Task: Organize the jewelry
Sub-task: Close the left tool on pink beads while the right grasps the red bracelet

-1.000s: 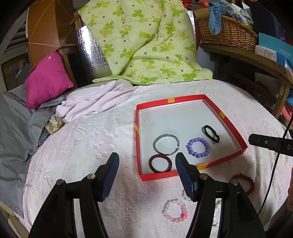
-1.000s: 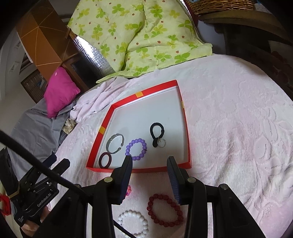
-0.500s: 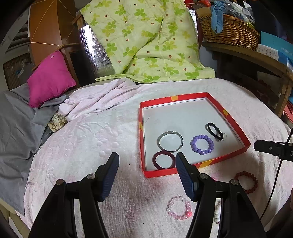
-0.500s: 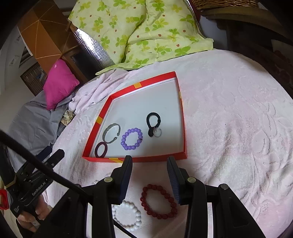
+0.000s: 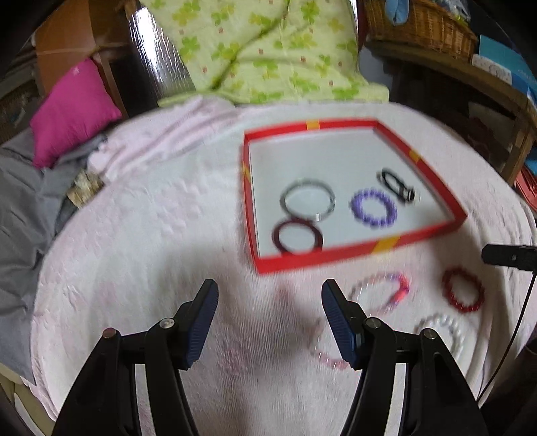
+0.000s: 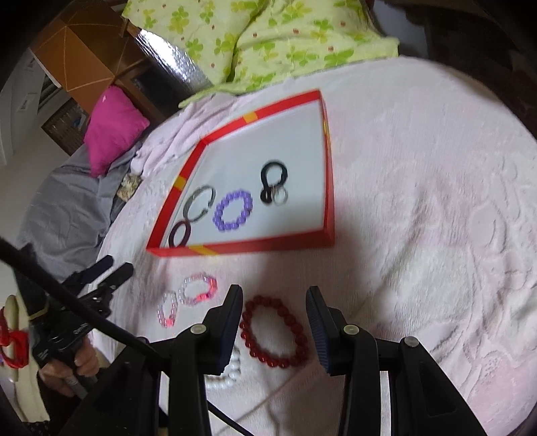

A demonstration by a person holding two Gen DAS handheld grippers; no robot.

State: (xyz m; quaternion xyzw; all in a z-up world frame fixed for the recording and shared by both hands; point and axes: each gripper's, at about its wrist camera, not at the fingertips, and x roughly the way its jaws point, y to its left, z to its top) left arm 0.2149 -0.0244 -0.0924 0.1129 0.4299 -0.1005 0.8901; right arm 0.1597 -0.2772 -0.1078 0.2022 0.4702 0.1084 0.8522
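A red-rimmed tray lies on the pale pink bedspread. In it are a silver bangle, a dark red bangle, a purple bead bracelet and a black band. On the spread in front of the tray lie a pink bead bracelet, a dark red bead bracelet and a white bead bracelet. My left gripper is open and empty. My right gripper is open, with the dark red bead bracelet between its fingers.
A second small pink bracelet lies left of the pink one. A green floral quilt, a magenta pillow and grey cloth lie at the back and left. A wicker basket stands on a shelf at back right.
Both grippers have pulled back and lower toward the loose bracelets; the tray sits farther off. The right gripper now straddles the dark red bead bracelet. Both views are blurred by motion.
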